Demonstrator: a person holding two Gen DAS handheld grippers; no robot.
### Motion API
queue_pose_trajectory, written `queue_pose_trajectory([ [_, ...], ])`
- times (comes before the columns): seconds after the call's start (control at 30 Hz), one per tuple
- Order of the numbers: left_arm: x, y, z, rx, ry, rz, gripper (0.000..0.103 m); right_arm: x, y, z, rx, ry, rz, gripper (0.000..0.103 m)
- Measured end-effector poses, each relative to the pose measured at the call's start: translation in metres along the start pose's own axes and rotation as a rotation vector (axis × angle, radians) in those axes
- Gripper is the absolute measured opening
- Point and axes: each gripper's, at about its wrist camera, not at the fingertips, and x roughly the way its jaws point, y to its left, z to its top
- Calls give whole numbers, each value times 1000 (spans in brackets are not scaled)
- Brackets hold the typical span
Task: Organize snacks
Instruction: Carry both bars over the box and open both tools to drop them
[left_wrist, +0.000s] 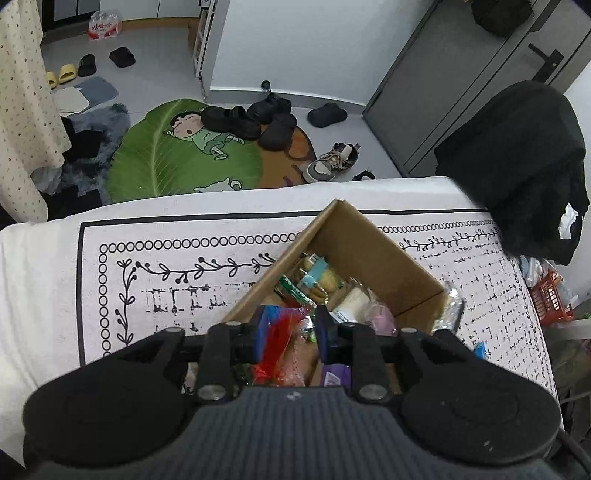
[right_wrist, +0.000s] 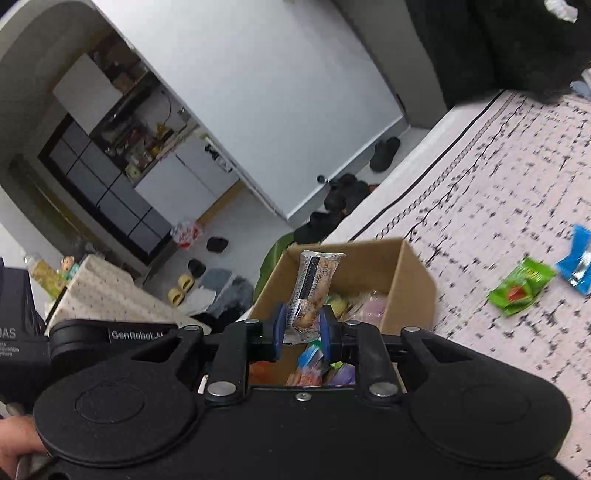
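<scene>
Snack packet (right_wrist: 314, 284) looks light, crinkly (likely slippery); right gripper (right_wrist: 301, 328) pinches its lower end above box (right_wrist: 413, 273). Left gripper (left_wrist: 291, 332) clamps red wrapper (left_wrist: 275, 332).

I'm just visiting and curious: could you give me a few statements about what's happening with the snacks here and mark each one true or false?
1. The right gripper is shut on a clear-wrapped snack. True.
2. The cardboard box is empty. False: it already holds many wrapped snacks.
3. A green packet lies on the patterned cloth, outside the box. True.
4. The left gripper holds nothing. False: a red-and-blue packet sits between its fingers.
</scene>
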Motion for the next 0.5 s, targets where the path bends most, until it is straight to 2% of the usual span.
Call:
queue_pose_trajectory([
  [0.17, 5, 9, 6, -23, 10, -3, 33, 15, 6, -6, 4, 54, -9, 20],
  [0.27, 7, 13, 7, -34, 13, -1, 37, 24, 10, -9, -2, 97, 2, 27],
  [0.3, 7, 14, 8, -37, 13, -1, 40, 26, 11, -10, 0, 106, 0, 37],
  [0.37, 8, 15, 9, -39, 11, -2, 43, 26, 11, -11, 4, 116, -14, 47],
  [0.43, 7, 15, 10, -38, 9, -1, 49, 22, 10, -10, 3, 107, -27, 47],
  [0.5, 6, 15, 10, -42, 11, 2, 59, 15, 5, -7, 23, 92, -37, 47],
])
